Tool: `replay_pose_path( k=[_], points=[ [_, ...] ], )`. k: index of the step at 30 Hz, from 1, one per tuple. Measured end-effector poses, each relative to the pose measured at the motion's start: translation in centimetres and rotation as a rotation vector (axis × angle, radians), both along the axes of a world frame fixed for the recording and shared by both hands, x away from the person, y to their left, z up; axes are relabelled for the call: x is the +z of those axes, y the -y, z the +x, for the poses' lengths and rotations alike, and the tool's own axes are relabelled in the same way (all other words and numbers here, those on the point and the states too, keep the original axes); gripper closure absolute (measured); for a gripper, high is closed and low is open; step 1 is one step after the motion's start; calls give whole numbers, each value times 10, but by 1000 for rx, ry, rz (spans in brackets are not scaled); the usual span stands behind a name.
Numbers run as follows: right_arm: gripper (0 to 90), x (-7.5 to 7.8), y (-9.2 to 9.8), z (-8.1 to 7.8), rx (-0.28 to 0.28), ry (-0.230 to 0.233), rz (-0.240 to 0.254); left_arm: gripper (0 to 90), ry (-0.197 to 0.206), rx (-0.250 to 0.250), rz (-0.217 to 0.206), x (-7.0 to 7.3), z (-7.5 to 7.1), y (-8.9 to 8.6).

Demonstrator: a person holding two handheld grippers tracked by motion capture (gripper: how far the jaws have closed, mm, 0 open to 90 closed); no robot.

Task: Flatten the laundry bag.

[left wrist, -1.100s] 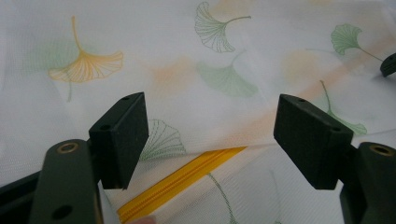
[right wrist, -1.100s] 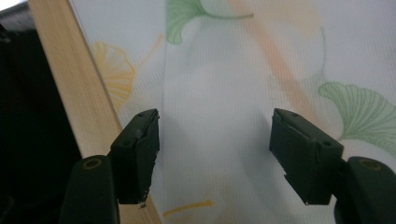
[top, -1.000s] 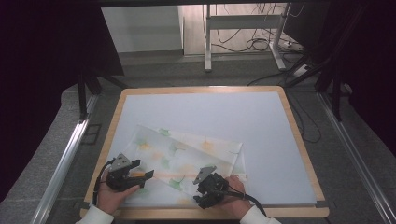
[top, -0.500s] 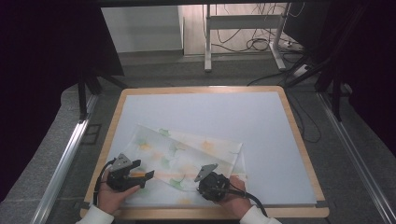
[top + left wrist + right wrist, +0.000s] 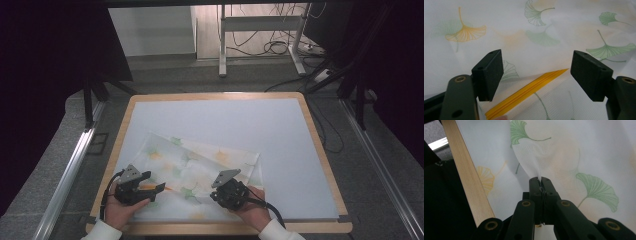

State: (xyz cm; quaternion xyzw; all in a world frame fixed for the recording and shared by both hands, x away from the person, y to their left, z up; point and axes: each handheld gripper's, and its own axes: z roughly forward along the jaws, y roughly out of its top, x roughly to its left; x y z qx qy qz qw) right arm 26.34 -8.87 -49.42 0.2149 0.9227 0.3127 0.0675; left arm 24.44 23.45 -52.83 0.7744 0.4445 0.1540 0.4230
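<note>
Fabric is pinched tight between the jaws of my right gripper [image 5: 541,180], a fold of the leaf-print cloth [image 5: 200,170] lying near the table's [image 5: 300,150] front edge. My left gripper [image 5: 536,75] stands wide apart over the yellow zipper [image 5: 529,90], gripping nothing. I judge one hold made, the second left.

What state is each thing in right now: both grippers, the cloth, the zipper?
left gripper: open, jaws apart over the yellow zipper.
right gripper: shut on the cloth, pinching up a fold.
cloth: sheer, leaf-printed, lying mostly flat on the table, rumpled near the right gripper.
yellow zipper: looks closed along the stretch in view.
</note>
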Motion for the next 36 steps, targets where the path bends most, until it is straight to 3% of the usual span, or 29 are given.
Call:
replay_pose_path(
  k=[11, 25, 36],
  points=[
    [882, 19, 2, 21, -34, 3, 94, 272, 16, 0, -9, 2, -2, 0],
    [886, 32, 17, 49, -116, 5, 152, 272, 18, -10, -9, 2, -2, 1],
    [885, 31, 26, 63, -167, 12, 170, 273, 9, -19, -4, 1, -2, 2]
  ],
)
